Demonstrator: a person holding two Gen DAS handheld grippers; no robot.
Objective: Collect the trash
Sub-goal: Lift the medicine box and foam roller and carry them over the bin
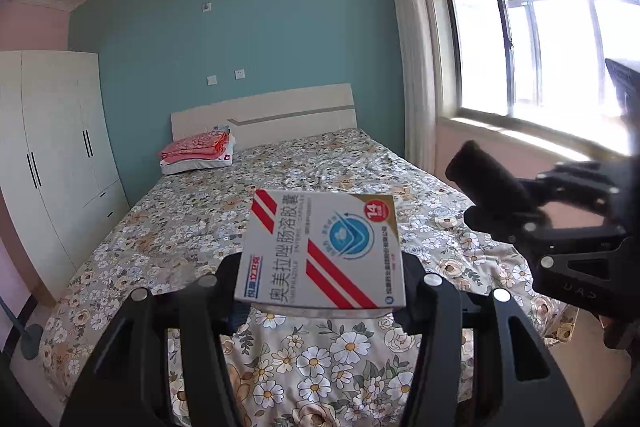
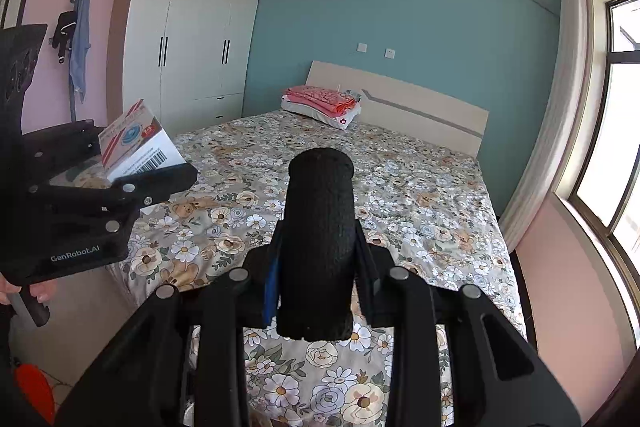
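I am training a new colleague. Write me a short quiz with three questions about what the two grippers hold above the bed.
1. True or false: the left gripper is shut on a medicine box.
2. What does the right gripper grip? A) black fabric roll B) bottle C) nothing
3. Fill in: folded pink bedding lies near the ___.

Key: 1 true; 2 A; 3 headboard.

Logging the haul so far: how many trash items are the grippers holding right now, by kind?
Medicine box, flat, white with red stripes, clamped in the left gripper: 1
Black cylindrical roll, clamped upright in the right gripper: 1
Total: 2
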